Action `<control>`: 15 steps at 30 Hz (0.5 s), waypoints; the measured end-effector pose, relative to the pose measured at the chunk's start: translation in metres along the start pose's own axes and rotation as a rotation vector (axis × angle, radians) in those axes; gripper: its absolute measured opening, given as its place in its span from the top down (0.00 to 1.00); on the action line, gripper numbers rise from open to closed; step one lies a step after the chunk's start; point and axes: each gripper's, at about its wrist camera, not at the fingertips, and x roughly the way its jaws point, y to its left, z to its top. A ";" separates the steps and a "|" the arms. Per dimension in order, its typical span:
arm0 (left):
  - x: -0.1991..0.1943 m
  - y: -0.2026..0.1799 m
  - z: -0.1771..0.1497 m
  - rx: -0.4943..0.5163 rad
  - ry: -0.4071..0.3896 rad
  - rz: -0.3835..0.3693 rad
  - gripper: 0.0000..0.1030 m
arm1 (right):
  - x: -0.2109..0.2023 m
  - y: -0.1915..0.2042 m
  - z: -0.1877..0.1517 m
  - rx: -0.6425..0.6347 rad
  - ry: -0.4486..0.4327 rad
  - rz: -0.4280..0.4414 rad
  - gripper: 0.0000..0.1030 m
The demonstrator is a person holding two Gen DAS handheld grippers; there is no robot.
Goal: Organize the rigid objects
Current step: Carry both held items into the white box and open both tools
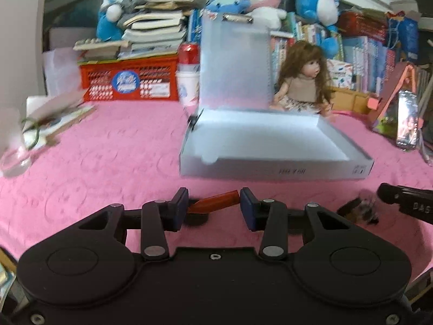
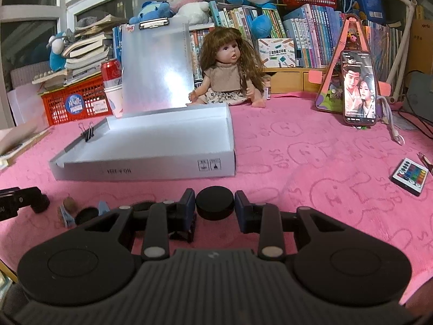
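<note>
A shallow white box (image 1: 270,166) stands open on the pink cloth, also in the right wrist view (image 2: 146,168). My left gripper (image 1: 213,203) holds a red-orange flat piece (image 1: 216,202) between its fingers, low over the cloth in front of the box. My right gripper (image 2: 215,203) is shut on a black round puck (image 2: 214,205) just above the cloth. Small dark items (image 2: 86,215) and a brown piece (image 2: 69,204) lie to its left. The right gripper's tip (image 1: 406,203) shows at the right of the left wrist view.
A binder clip (image 2: 88,132) sits on the box's left wall. A doll (image 2: 230,73), a phone on a stand (image 2: 358,89), a red basket (image 2: 75,103), a can and cups (image 2: 112,86) line the back. A remote (image 2: 410,176) lies right.
</note>
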 end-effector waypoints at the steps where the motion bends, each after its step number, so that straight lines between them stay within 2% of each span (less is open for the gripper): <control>1: 0.002 0.000 0.006 -0.001 0.000 -0.010 0.61 | 0.001 0.000 0.003 0.005 0.000 0.004 0.64; 9: 0.023 -0.004 0.052 0.019 0.022 -0.092 0.61 | 0.014 0.002 0.036 0.010 0.006 0.037 0.64; 15: 0.052 -0.014 0.080 0.034 0.079 -0.149 0.61 | 0.036 0.006 0.066 -0.012 0.046 0.058 0.64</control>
